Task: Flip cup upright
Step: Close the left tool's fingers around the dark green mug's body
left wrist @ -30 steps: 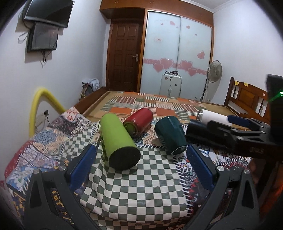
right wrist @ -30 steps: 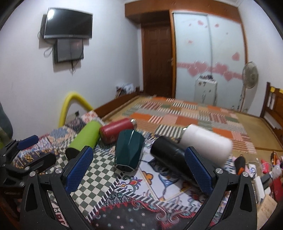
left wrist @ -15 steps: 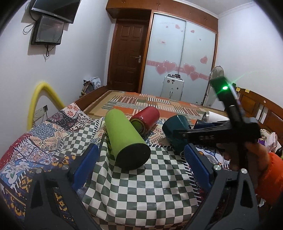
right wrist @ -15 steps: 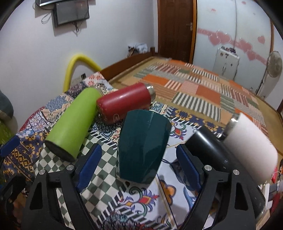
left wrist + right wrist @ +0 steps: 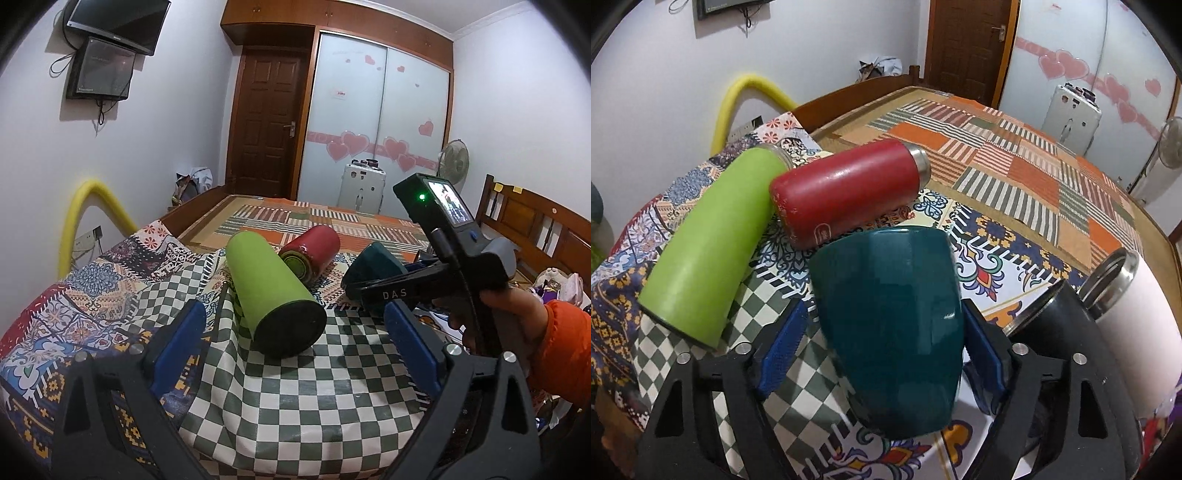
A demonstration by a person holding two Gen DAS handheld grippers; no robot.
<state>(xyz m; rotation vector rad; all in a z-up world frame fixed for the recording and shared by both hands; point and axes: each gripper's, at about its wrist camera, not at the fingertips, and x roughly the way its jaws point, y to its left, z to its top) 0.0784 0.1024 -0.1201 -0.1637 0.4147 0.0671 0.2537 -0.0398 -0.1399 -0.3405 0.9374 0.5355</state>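
A dark teal cup (image 5: 890, 325) lies on its side on the patterned cloth. My right gripper (image 5: 882, 350) is open with its blue pads on either side of the cup's body, the right pad (image 5: 984, 354) near or touching it, the left pad (image 5: 783, 350) a little apart. In the left wrist view the teal cup (image 5: 373, 266) is partly hidden behind the right gripper's body (image 5: 443, 280). My left gripper (image 5: 295, 347) is open and empty, just in front of the base of a lime green bottle (image 5: 273, 291).
A red bottle (image 5: 846, 192) and the lime green bottle (image 5: 709, 243) lie on their sides left of the cup. A black tumbler (image 5: 1060, 332) and a white tumbler (image 5: 1141, 314) lie to its right. A checkered cloth (image 5: 295, 398) covers the near table.
My right gripper has moved forward and down until the teal cup sits between its pads. My left gripper has tilted slightly up and stayed near the green bottle.
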